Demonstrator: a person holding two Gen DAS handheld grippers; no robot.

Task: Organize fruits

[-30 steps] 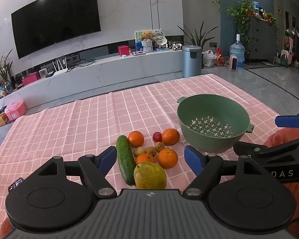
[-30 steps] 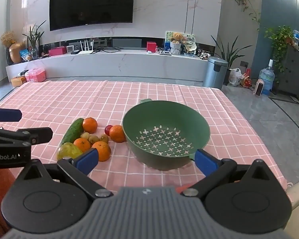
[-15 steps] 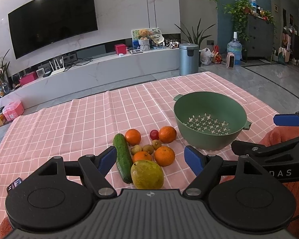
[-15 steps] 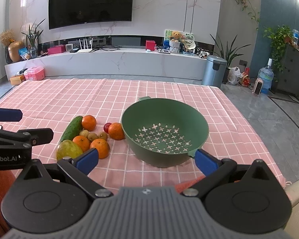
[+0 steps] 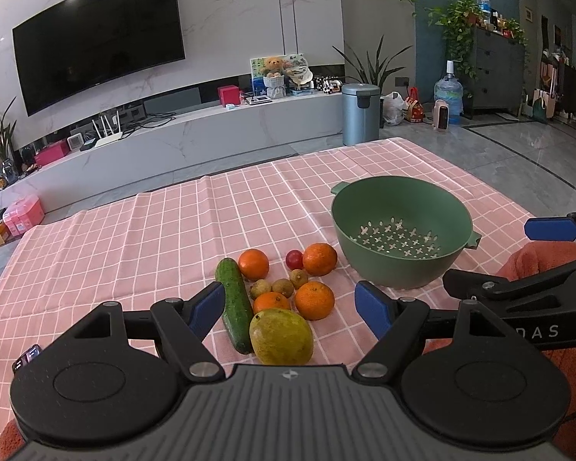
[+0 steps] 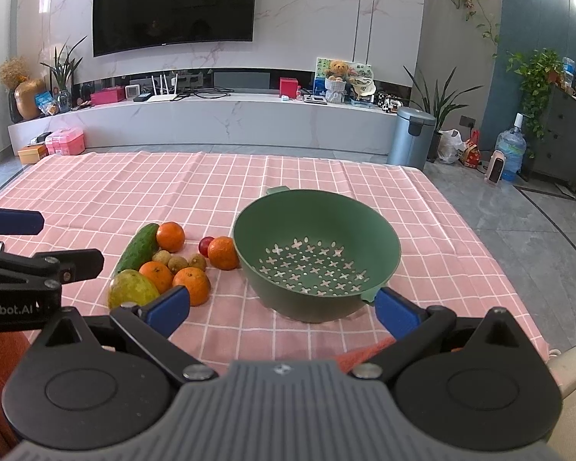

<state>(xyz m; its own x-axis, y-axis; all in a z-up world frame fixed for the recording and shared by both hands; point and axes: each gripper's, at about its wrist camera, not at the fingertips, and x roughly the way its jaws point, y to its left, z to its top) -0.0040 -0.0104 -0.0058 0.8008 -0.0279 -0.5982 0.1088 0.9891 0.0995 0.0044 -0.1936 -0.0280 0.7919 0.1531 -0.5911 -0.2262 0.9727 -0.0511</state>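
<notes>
A pile of fruit lies on the pink checked tablecloth [image 5: 142, 238]: a green-yellow mango [image 5: 281, 336], a cucumber [image 5: 235, 303], several oranges [image 5: 314, 300], a red cherry tomato [image 5: 293, 258] and three small brown fruits [image 5: 283, 286]. An empty green colander [image 5: 401, 236] stands to their right. My left gripper [image 5: 293, 309] is open and empty, just before the mango. My right gripper [image 6: 284, 307] is open and empty, in front of the colander [image 6: 316, 253]. The fruit pile [image 6: 165, 265] also shows in the right wrist view, left of the colander.
The table's right edge [image 6: 491, 253] drops to a grey tiled floor. A white TV bench [image 6: 219, 115] and a grey bin [image 6: 411, 136] stand beyond the far edge. An orange cloth [image 5: 537, 265] lies at the near right.
Both grippers have pulled back and risen slightly, so the fruit and colander sit a little farther off. Jaws stay open; nothing on the table has moved.
</notes>
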